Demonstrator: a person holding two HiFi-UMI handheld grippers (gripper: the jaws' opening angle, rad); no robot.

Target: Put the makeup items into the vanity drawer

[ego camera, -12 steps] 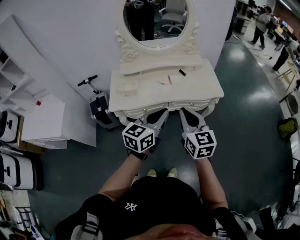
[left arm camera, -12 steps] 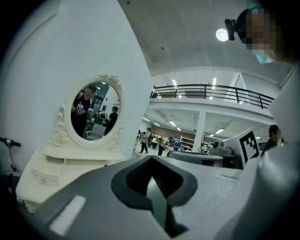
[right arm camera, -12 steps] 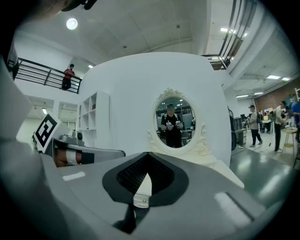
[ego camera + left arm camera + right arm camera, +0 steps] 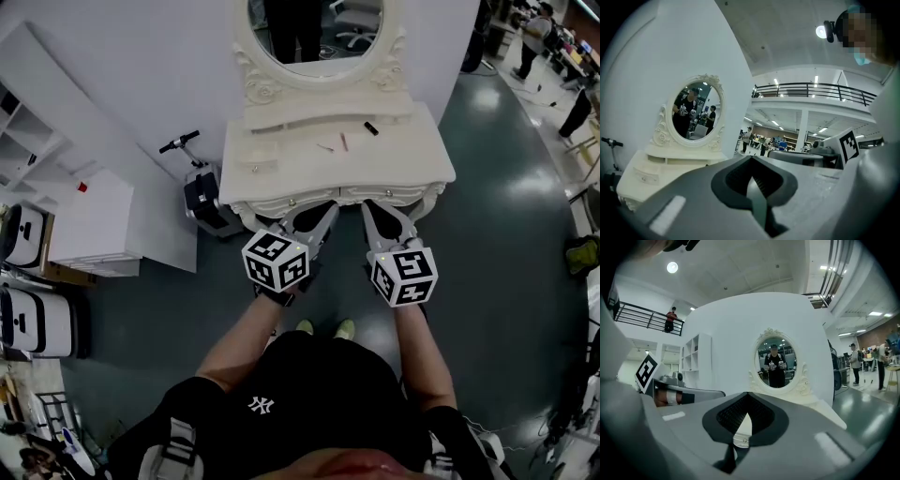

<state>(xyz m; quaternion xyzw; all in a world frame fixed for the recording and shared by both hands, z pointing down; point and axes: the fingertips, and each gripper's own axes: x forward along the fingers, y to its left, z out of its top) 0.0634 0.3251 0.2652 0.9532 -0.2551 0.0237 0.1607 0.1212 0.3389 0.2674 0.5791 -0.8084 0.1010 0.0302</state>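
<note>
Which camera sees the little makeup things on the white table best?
The head view. It looks down on the vanity top, where the black item and pink stick lie. Both gripper views look level at the mirror from low down; no makeup shows there.

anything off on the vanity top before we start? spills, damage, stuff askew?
Nothing stands out. The white carved vanity table looks level and unmarked. A short black tube, a thin pink stick and a small pale stick lie loose on its top, apart from each other, with no spill visible.
</note>
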